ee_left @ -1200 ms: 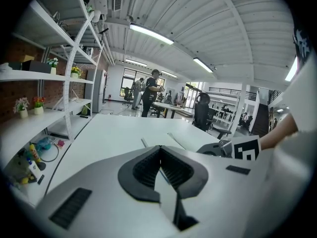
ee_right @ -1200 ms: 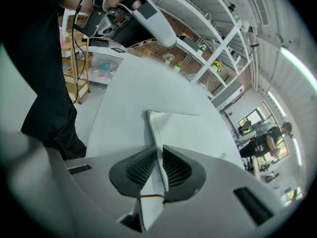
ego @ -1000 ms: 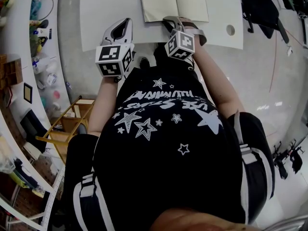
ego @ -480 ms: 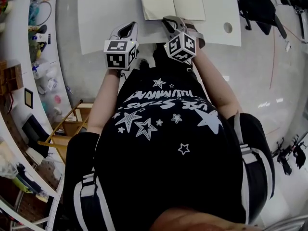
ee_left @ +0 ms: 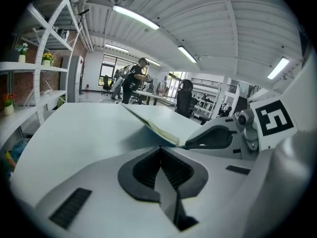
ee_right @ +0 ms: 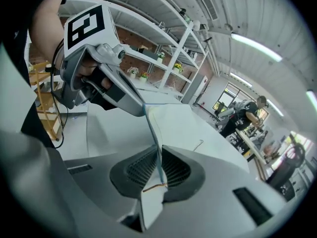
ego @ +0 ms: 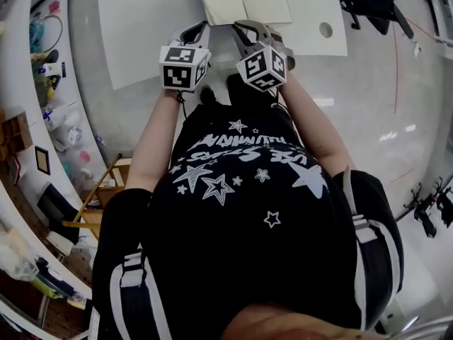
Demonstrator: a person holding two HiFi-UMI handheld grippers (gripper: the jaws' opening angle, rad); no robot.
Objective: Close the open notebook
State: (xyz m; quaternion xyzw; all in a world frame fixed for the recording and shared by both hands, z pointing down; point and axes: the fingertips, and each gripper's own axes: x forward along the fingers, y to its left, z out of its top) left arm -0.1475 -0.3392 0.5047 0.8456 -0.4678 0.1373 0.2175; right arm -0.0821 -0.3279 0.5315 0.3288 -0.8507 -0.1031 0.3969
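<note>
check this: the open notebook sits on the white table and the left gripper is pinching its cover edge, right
No: the right gripper pinches the cover edge of the notebook, as the right gripper view shows; the left gripper is shut on nothing. The rest holds.

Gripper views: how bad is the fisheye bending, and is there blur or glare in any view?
Left gripper view: strong fisheye, black corners; ceiling lights glare mildly, the table is sharp. Right gripper view: same bending, shelves bow; the notebook page pinched in the right gripper is sharp. Head view: edges curve, light is even, no motion blur.
</note>
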